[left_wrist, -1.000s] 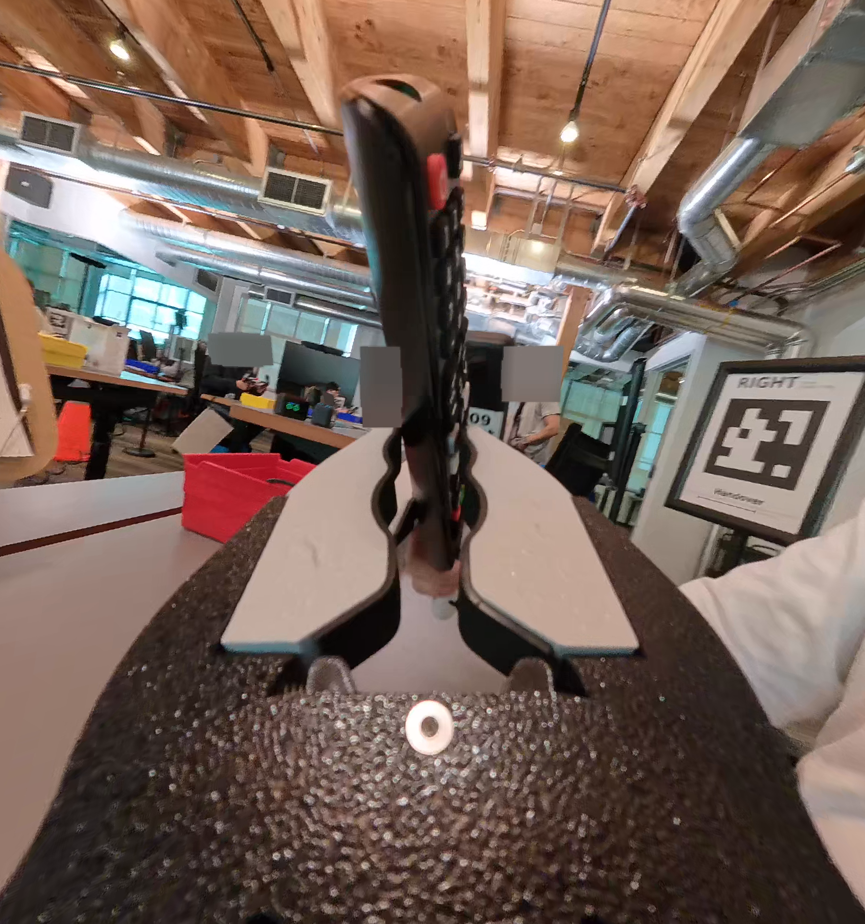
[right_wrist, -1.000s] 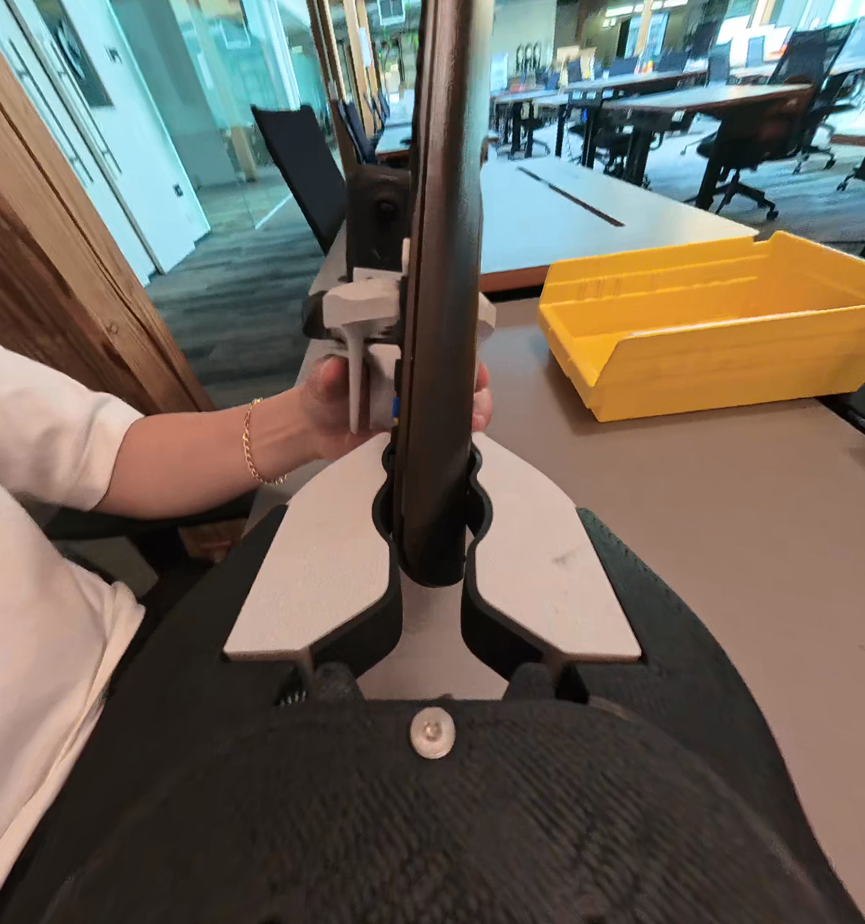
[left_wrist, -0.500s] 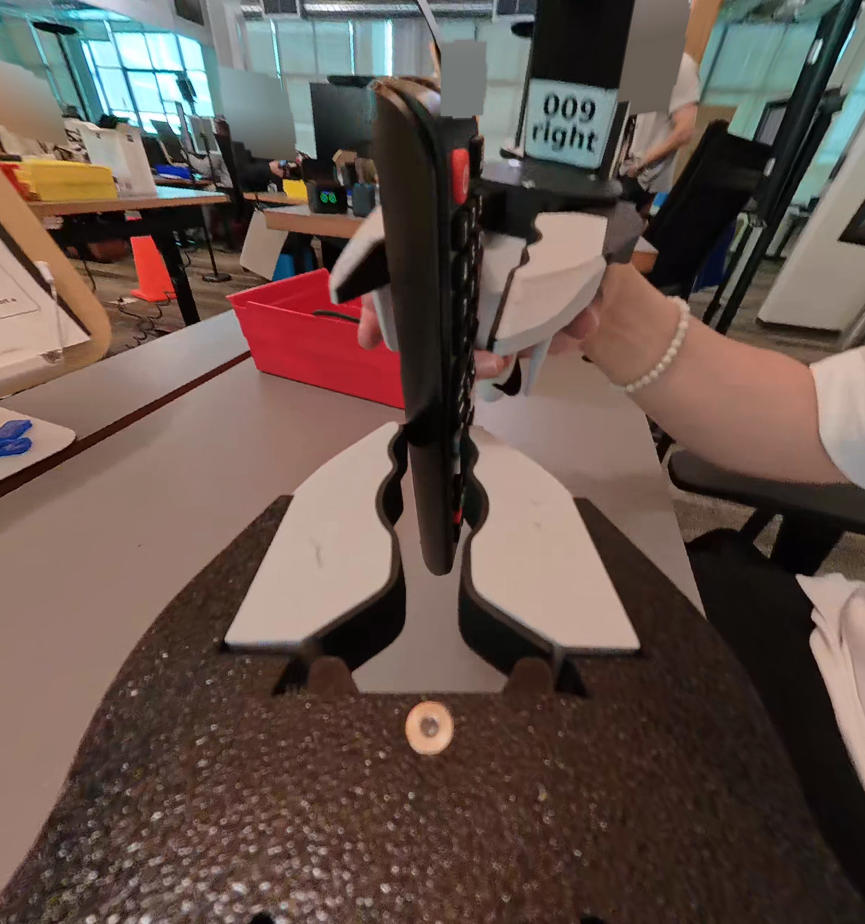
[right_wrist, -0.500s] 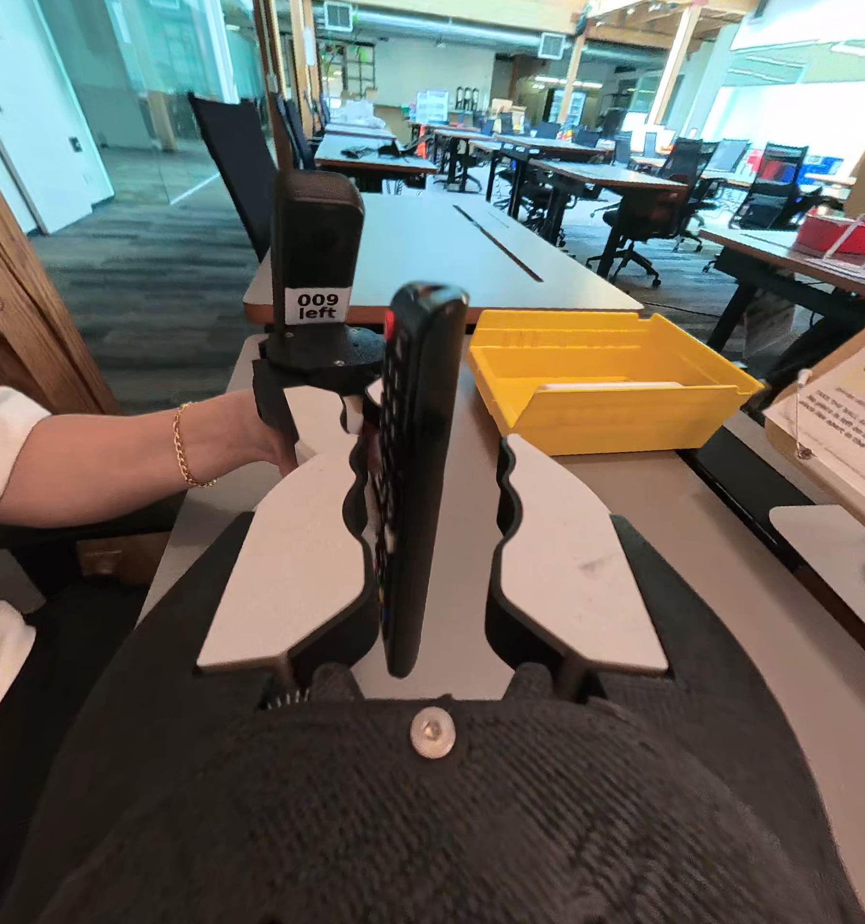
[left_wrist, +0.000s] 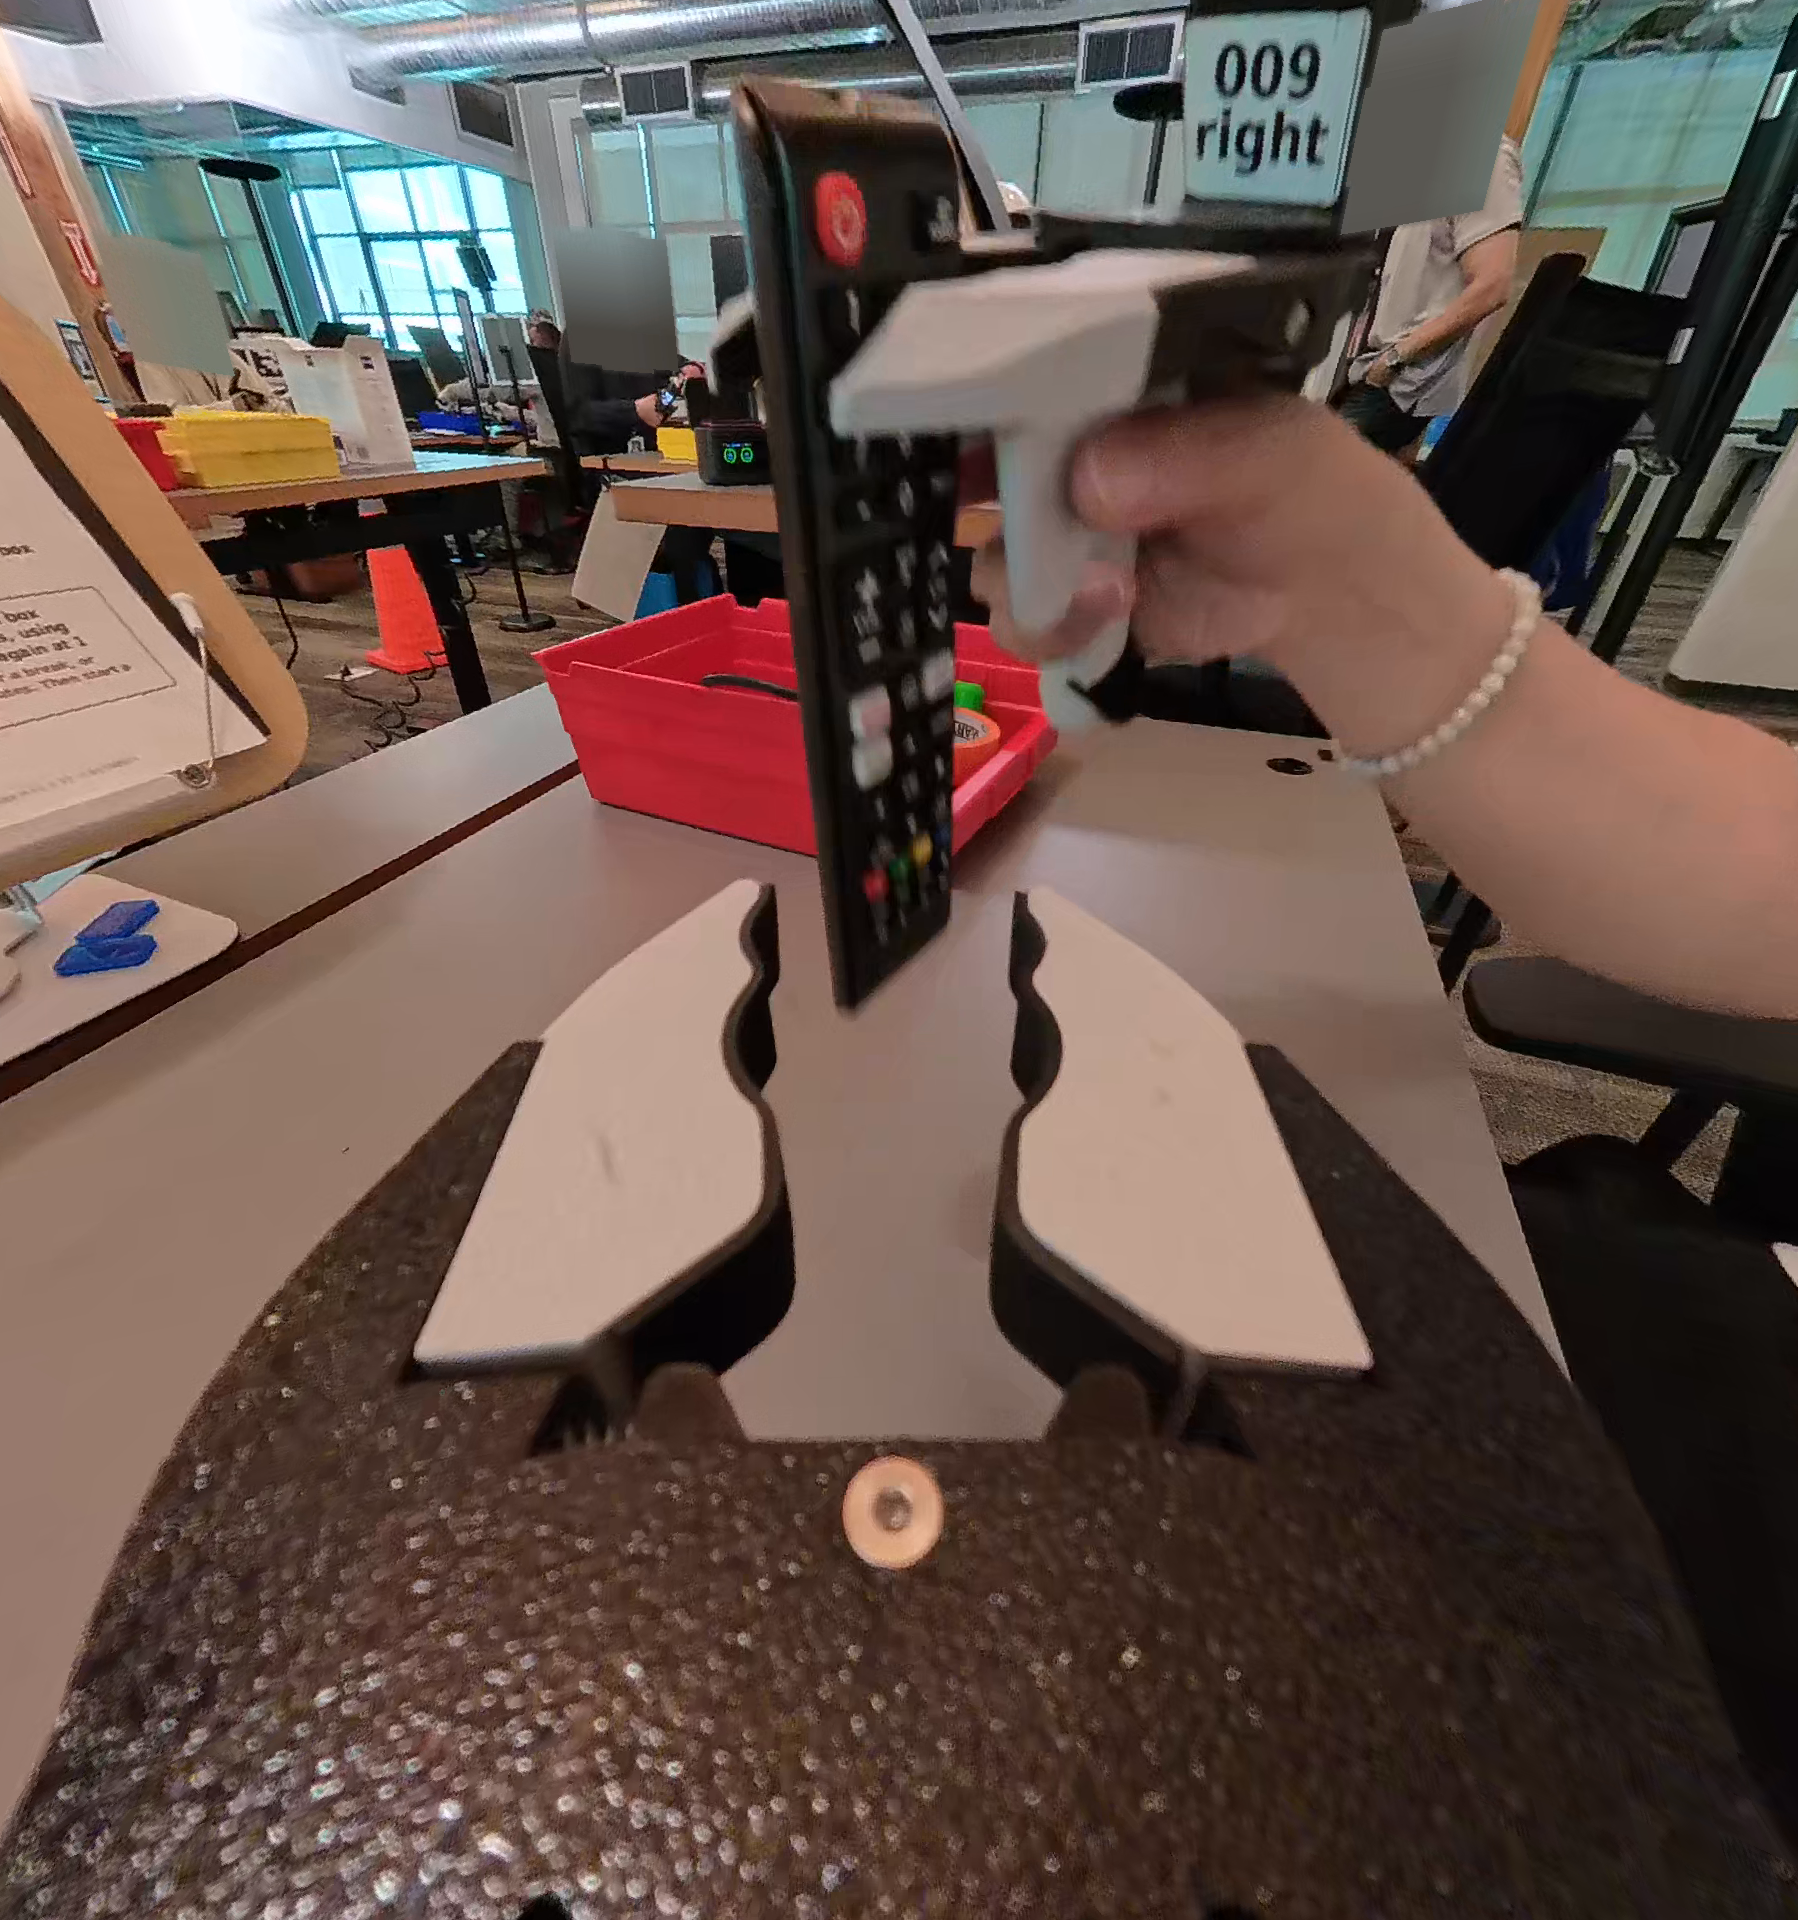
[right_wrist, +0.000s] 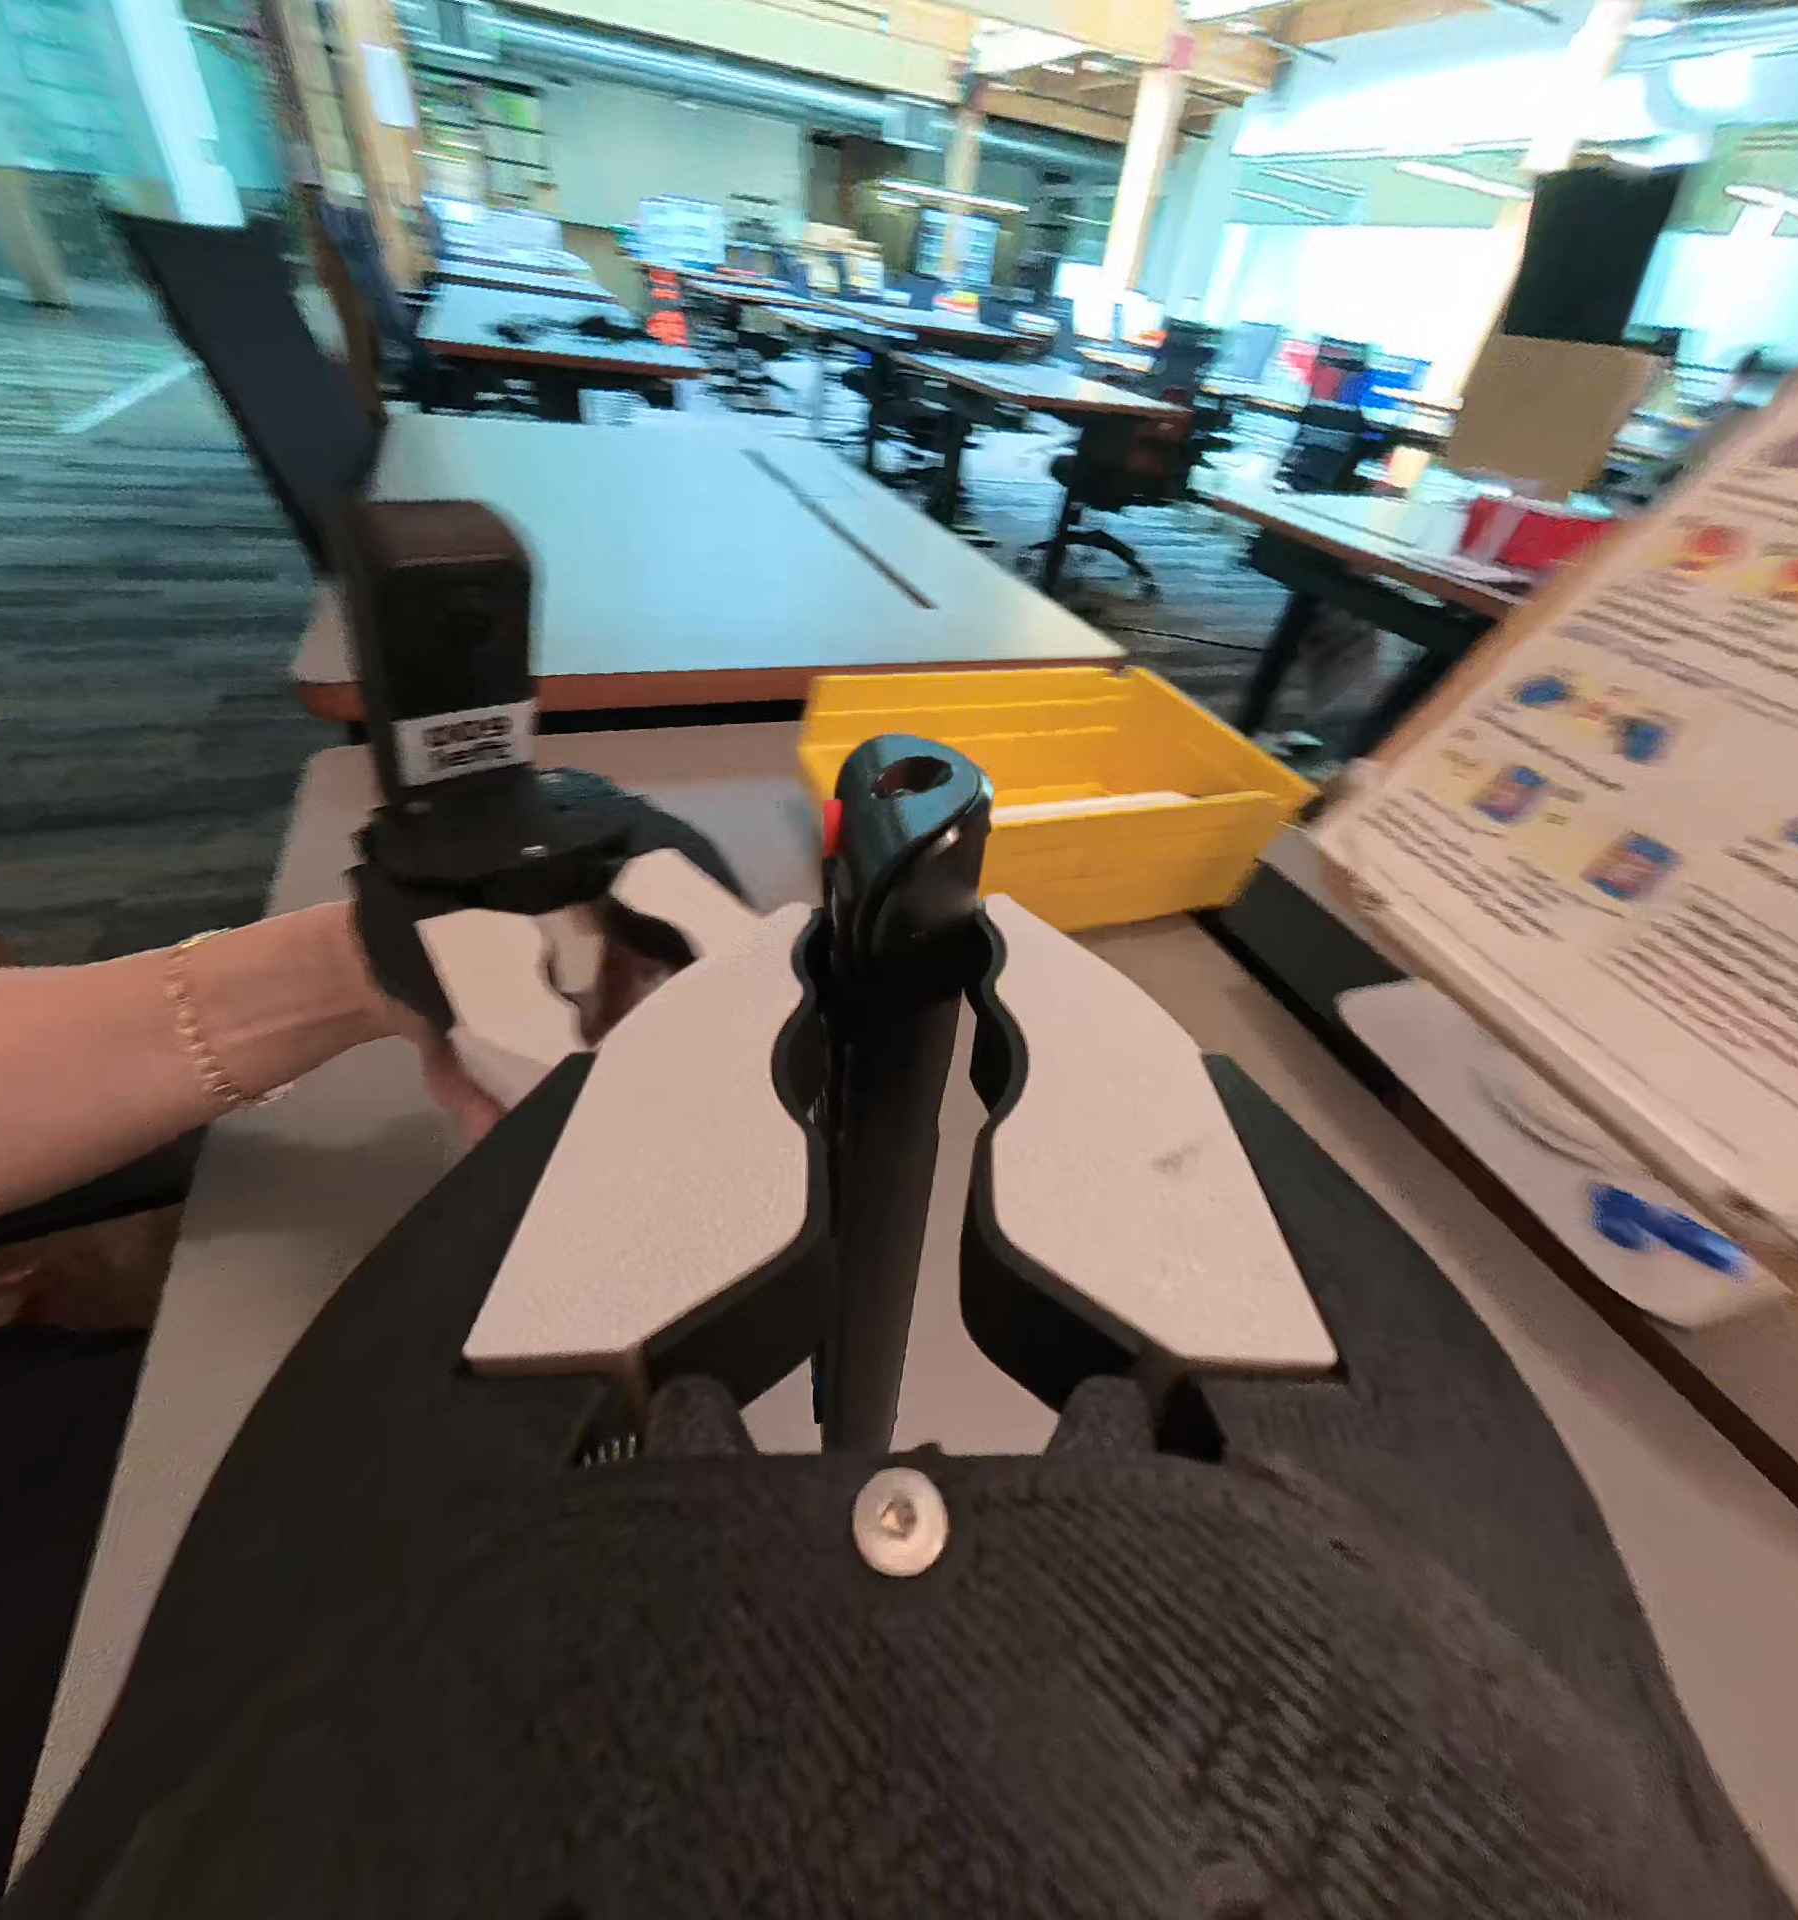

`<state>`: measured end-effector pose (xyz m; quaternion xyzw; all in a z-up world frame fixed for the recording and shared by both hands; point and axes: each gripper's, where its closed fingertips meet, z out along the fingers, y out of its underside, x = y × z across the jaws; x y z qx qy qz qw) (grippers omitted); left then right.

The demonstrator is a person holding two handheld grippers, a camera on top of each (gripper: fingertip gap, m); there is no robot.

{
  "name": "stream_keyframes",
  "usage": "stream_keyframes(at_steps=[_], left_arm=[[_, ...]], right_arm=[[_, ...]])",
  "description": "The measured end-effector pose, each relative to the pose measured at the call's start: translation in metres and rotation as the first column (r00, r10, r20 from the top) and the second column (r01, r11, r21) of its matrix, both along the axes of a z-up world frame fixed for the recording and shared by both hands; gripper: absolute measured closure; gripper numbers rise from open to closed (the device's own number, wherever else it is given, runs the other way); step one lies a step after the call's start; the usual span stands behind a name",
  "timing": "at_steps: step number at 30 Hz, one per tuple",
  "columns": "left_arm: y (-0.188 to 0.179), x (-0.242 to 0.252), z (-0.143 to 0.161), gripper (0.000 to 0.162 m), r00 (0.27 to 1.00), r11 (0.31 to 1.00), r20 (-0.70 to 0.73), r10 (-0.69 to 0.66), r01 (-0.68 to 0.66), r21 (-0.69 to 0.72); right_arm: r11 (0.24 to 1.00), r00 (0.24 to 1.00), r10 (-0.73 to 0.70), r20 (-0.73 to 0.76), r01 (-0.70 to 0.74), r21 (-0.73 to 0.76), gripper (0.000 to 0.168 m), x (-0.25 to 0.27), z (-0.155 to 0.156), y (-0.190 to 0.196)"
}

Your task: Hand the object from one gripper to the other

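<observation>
I read the remote (left_wrist: 869, 540) as a light, stiff slab of hard plastic, smooth enough on its rounded back to slide if pinched weakly, so I judged the flat faces near mid-length the place to take it, pressing across the thin dimension and off the raised buttons where possible. In the left wrist view it stood in the upper middle of the frame, long axis near upright, the red button end at the top and the coloured-button end pointing down toward my left tool (left_wrist: 890, 935), whose fingers stood spread with nothing between them and clear of the remote's lower end. The right tool (left_wrist: 822, 384) reached in from the upper right of that frame and was clamped across the remote's upper half. In the right wrist view the remote (right_wrist: 890, 1039) ran along the fingers at frame centre, its hollow end pointing away from the camera, gripped on both sides. A red bin (left_wrist: 687, 727) sat behind on the tabletop (left_wrist: 459, 997).
</observation>
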<state>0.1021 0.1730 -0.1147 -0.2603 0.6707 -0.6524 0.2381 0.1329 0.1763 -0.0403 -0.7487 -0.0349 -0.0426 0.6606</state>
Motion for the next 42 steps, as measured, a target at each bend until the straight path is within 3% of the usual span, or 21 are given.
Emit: stream_keyframes(at_steps=[4, 8, 10, 15, 17, 20, 23, 25, 29, 34, 39, 42], left_arm=[[0.009, 0.001, 0.001, 0.121, 1.0, 0.999, -0.017, 0.016, -0.016, -0.034], [0.018, 0.007, -0.01, 0.122, 0.995, 0.998, -0.094, 0.034, -0.038, -0.05], [0.02, 0.009, -0.014, 0.122, 0.993, 0.998, -0.113, 0.042, -0.046, -0.038], [0.022, 0.01, -0.016, 0.128, 0.991, 0.998, -0.123, 0.047, -0.053, -0.046], [0.02, 0.009, -0.019, 0.128, 0.988, 0.998, -0.15, 0.03, -0.039, -0.058], [0.016, 0.008, -0.023, 0.128, 0.987, 0.999, -0.162, 0.005, -0.013, -0.044], [0.017, 0.009, -0.027, 0.129, 0.987, 1.0, -0.16, 0.017, -0.02, -0.018], [0.018, 0.01, -0.029, 0.129, 0.986, 1.0, -0.166, 0.019, -0.022, -0.015], [0.02, 0.012, -0.032, 0.129, 0.984, 0.999, -0.177, 0.018, -0.025, -0.036], [0.022, 0.015, -0.039, 0.129, 0.979, 0.999, -0.203, 0.02, -0.029, -0.037], [0.025, 0.014, -0.035, 0.129, 0.978, 0.997, -0.207, 0.011, -0.027, -0.075], [0.031, 0.013, -0.03, 0.129, 0.979, 0.993, -0.204, 0.013, -0.037, -0.112]], right_arm=[[0.928, 0.936, -0.352, 0.017, 0.351, -0.128, 0.144, 0.076, 0.02, -0.058], [0.705, 0.759, -0.64, 0.119, 0.641, -0.302, 0.144, 0.155, 0.025, -0.141], [0.574, 0.67, -0.723, 0.17, 0.719, -0.393, 0.144, 0.187, 0.017, -0.18], [0.356, 0.577, -0.788, 0.215, 0.712, -0.606, 0.144, 0.246, -0.022, -0.234], [0.208, 0.548, -0.778, 0.306, 0.685, -0.699, 0.143, 0.267, -0.041, -0.258], [-0.002, 0.5, -0.732, 0.463, 0.677, -0.736, 0.144, 0.299, -0.06, -0.289], [-0.119, 0.471, -0.676, 0.567, 0.689, -0.715, 0.144, 0.326, -0.079, -0.305], [-0.119, 0.468, -0.65, 0.599, 0.715, -0.689, 0.144, 0.339, -0.093, -0.3], [0.019, 0.473, -0.733, 0.489, 0.733, -0.68, 0.144, 0.351, -0.117, -0.273], [0.052, 0.465, -0.746, 0.477, 0.754, -0.655, 0.144, 0.361, -0.14, -0.264], [0.092, 0.534, -0.746, 0.398, 0.675, -0.732, 0.14, 0.348, -0.168, -0.254], [0.221, 0.544, -0.802, 0.248, 0.654, -0.723, 0.122, 0.342, -0.168, -0.238]])
